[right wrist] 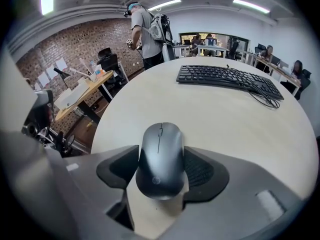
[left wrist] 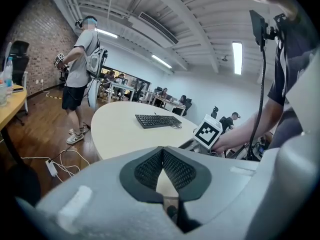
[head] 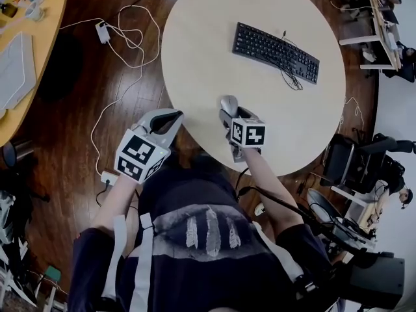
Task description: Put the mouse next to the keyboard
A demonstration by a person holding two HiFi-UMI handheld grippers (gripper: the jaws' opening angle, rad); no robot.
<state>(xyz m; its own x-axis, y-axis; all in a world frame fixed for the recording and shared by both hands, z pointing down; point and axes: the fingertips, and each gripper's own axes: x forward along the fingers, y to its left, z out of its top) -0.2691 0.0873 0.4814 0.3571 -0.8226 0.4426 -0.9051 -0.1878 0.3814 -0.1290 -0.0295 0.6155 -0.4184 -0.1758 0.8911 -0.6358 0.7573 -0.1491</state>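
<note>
An office room with a dark wooden floor (head: 78, 77) and a brick wall (left wrist: 35, 44) holds a round white bench (head: 208, 44), which fills the middle of the head view. A wood-topped side bench (head: 45, 18) curves in at the left edge, and white cables (head: 127, 38) loop over the floor between the two. A person (left wrist: 82, 59) stands on the floor beyond the round bench, near the brick wall.

A black keyboard (head: 276, 52) lies at a slant on the far right part of the round bench, its cord bunched at its near side.

The left hand-held gripper (left wrist: 163, 151) hangs over the floor just off the bench's near-left edge, pointing towards the bench. Its jaws are closed tip to tip with nothing between them.

The right hand-held gripper (right wrist: 161, 170) is over the near part of the bench, tilted steeply down. Its jaws stand wide and clasp the mouse (right wrist: 160, 156) by its two long sides, both pads against it. The dark grey mouse points towards the keyboard and is well apart from it, with bare bench top between. Whether the mouse rests on the bench or is lifted off it, I cannot tell.
</note>
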